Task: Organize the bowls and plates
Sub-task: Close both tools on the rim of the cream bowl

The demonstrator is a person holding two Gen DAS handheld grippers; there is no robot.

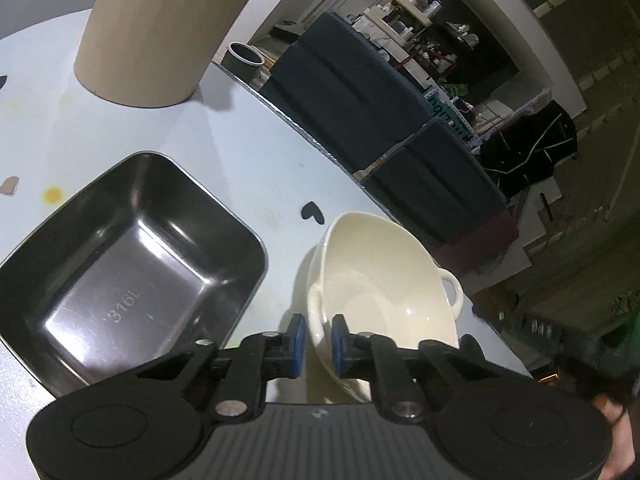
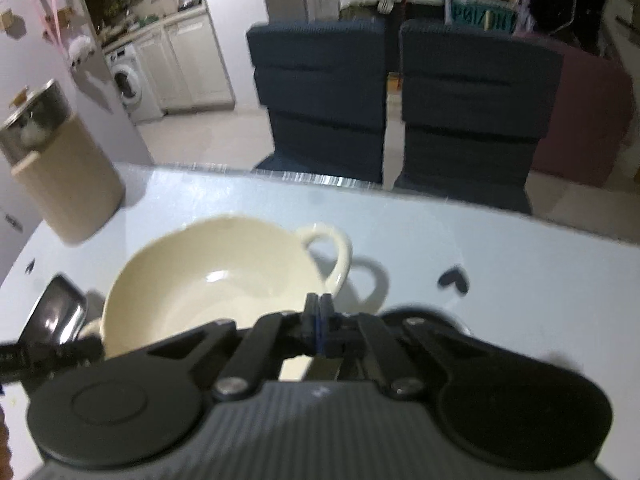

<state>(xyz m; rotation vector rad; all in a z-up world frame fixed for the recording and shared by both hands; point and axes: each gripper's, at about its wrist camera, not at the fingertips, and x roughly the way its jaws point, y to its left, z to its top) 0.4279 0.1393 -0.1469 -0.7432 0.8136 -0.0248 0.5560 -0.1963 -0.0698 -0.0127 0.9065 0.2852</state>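
Left gripper pinched the glossy cream ceramic two-handled bowl's near rim; right gripper clamped its right rim. Uneven lifting risked slipping or knocking the dark steel rectangular tray just left on the counter.

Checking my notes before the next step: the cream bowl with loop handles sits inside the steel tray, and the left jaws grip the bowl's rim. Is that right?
Not quite. The cream bowl is not inside the steel tray; it is beside the tray, over the table, and the tray is empty. The left wrist view shows this. The left gripper does have the bowl's rim between its jaws.

one cream bowl, one steel tray, one beige canister, two blue chairs.
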